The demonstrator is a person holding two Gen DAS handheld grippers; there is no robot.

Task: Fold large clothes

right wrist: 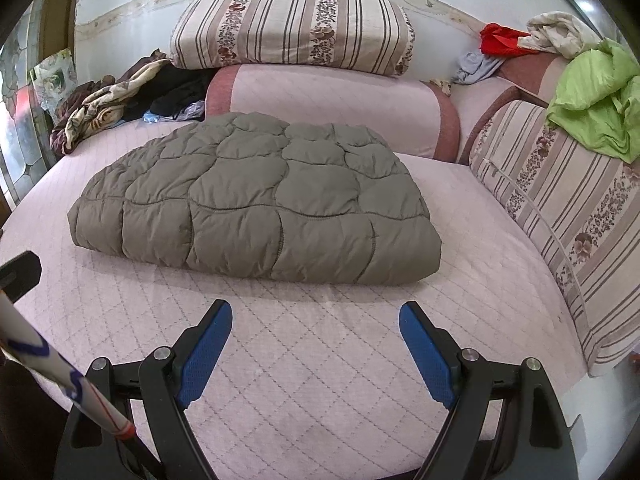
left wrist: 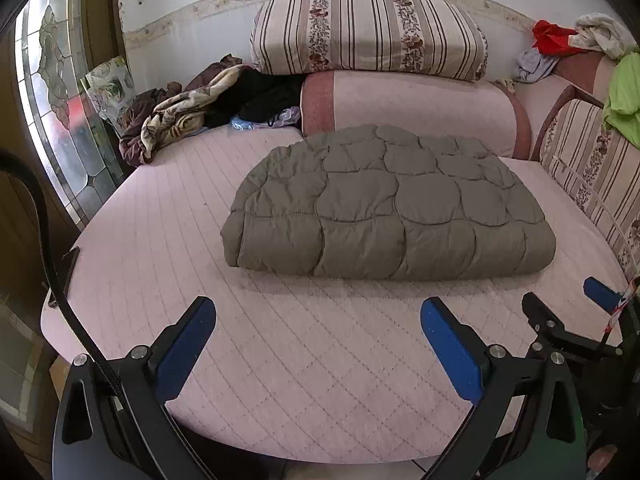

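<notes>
Pink quilted bed point(left wrist: 304, 344), folded olive padded garment point(left wrist: 384, 204) lying on it

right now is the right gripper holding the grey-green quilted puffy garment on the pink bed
No, the right gripper is open and empty over the pink quilted bed cover, short of the folded grey-green quilted puffy garment.

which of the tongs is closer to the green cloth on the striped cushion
Right. The right tongs hang open over the pink bed cover on the green cloth's side. The left tongs, also open, hang beside them, farther from it.
</notes>
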